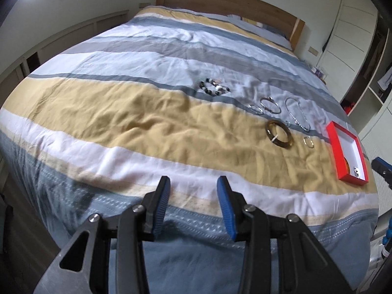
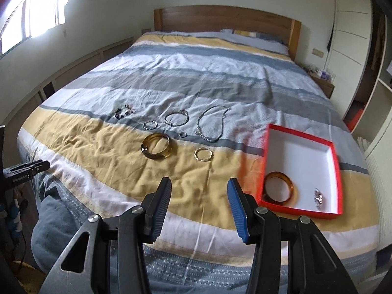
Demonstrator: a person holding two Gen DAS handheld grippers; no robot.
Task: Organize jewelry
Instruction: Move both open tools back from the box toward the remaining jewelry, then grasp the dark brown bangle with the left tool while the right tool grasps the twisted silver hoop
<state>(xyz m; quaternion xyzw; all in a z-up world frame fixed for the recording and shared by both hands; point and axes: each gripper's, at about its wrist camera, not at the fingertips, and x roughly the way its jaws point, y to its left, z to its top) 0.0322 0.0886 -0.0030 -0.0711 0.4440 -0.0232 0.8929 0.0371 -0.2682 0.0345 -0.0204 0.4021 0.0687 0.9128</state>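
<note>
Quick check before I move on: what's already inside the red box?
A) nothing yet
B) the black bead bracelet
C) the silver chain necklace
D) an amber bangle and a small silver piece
D: the red box holds an amber bangle and a small silver piece near its front edge.

Home bedroom: made bed [image 2: 196, 73], wooden headboard [image 2: 220, 19].

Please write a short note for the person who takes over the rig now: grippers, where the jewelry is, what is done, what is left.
Left gripper and right gripper: jaws open, empty, above the bed's near edge.
Done: amber bangle and a small silver piece lie in the red box.
Left on the duvet: brown bangle, gold hoop, chain necklace, silver bracelet, small silver hoop, tiny ring, bead bracelet.
</note>
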